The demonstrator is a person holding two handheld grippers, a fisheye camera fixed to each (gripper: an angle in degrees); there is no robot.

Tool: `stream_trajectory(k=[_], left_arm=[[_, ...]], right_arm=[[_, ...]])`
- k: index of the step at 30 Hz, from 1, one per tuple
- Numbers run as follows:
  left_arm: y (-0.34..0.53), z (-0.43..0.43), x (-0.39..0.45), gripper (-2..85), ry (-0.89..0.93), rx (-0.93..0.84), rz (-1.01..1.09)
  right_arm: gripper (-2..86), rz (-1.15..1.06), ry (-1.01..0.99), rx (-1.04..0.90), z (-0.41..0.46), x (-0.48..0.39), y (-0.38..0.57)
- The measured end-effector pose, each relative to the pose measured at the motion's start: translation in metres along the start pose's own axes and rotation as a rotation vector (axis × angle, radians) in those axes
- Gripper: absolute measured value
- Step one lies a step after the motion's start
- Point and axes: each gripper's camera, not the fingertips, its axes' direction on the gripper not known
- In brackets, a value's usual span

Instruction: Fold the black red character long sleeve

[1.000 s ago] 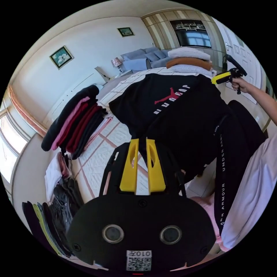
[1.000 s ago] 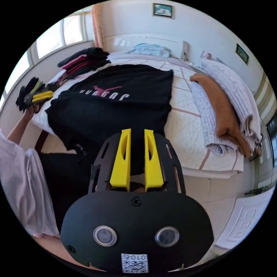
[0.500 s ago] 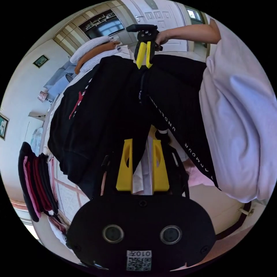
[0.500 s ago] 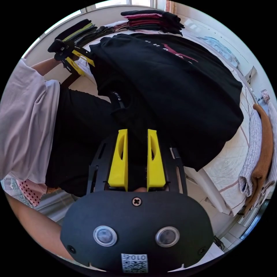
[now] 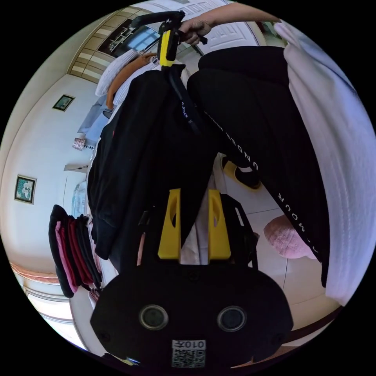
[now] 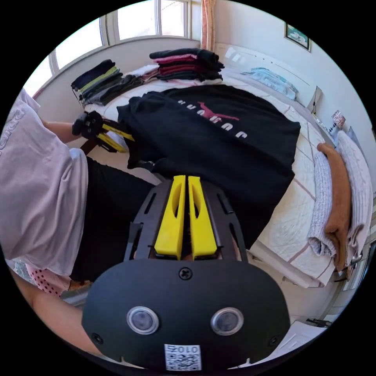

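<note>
R gripper [image 6: 185, 181] now clamped on shirt [image 6: 219, 133], L gripper [image 5: 194, 196] agape

In the right gripper view the right gripper [image 6: 186, 181] has its jaw tips against the black shirt [image 6: 219, 133], and black on black hides whether cloth lies between them. In the left gripper view the shirt's [image 5: 156, 149] red print is folded almost out of sight, and the left gripper's [image 5: 194, 194] body covers its lower hem. The person's sleeve [image 5: 344, 156] is cut off by that view's edge. The far pile [image 6: 186, 64] is too small to count.
</note>
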Motion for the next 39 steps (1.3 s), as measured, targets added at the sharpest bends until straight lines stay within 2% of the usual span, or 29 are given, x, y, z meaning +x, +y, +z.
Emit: stream_trajectory(k=[3, 7, 10, 12, 16, 20, 22, 27, 30, 32, 36, 39], left_arm=[[0.002, 0.002, 0.0, 6.9, -0.032, -0.008, -0.015], [0.004, 0.003, -0.01, 4.5, -0.076, -0.016, -0.081], [0.01, 0.0, -0.032, 2.0, -0.044, -0.003, -0.202], [0.019, -0.005, -0.054, 0.8, 0.052, 0.018, -0.291], [0.03, -0.028, -0.083, 0.1, 0.227, 0.091, -0.312], [0.052, -0.087, -0.167, -0.1, 0.413, 0.215, -0.454], [0.057, -0.092, -0.211, -0.1, 0.499, 0.178, -0.49], [0.056, -0.028, -0.318, -0.1, 0.634, 0.066, -0.588], [0.055, 0.039, -0.349, -0.1, 0.792, -0.049, -0.662], [0.054, 0.062, -0.353, -0.1, 0.873, -0.078, -0.67], [0.069, 0.054, -0.357, -0.1, 0.891, -0.007, -0.765], [0.071, 0.043, -0.348, -0.1, 0.836, -0.003, -0.842]], right_arm=[[3.5, -0.01, 0.017, 0.064, -0.041, 0.008, -0.008], [3.5, -0.066, 0.048, 0.031, -0.057, 0.007, -0.017], [3.5, -0.061, 0.059, 0.027, -0.059, 0.011, -0.011], [3.5, -0.043, 0.049, 0.039, -0.062, 0.016, -0.006], [3.6, -0.029, 0.079, 0.051, -0.078, 0.024, 0.005], [3.6, -0.023, 0.114, 0.044, -0.093, 0.036, 0.007], [3.7, -0.011, 0.112, 0.031, -0.092, 0.056, -0.002], [3.9, 0.103, 0.055, -0.078, -0.047, 0.123, -0.035], [4.3, 0.156, -0.011, -0.206, 0.0, 0.158, -0.043], [4.9, 0.171, -0.075, -0.214, 0.012, 0.17, -0.037], [10.6, 0.302, -0.139, -0.069, -0.02, 0.189, 0.002], [12.6, 0.302, -0.054, -0.021, -0.051, 0.156, 0.027]])
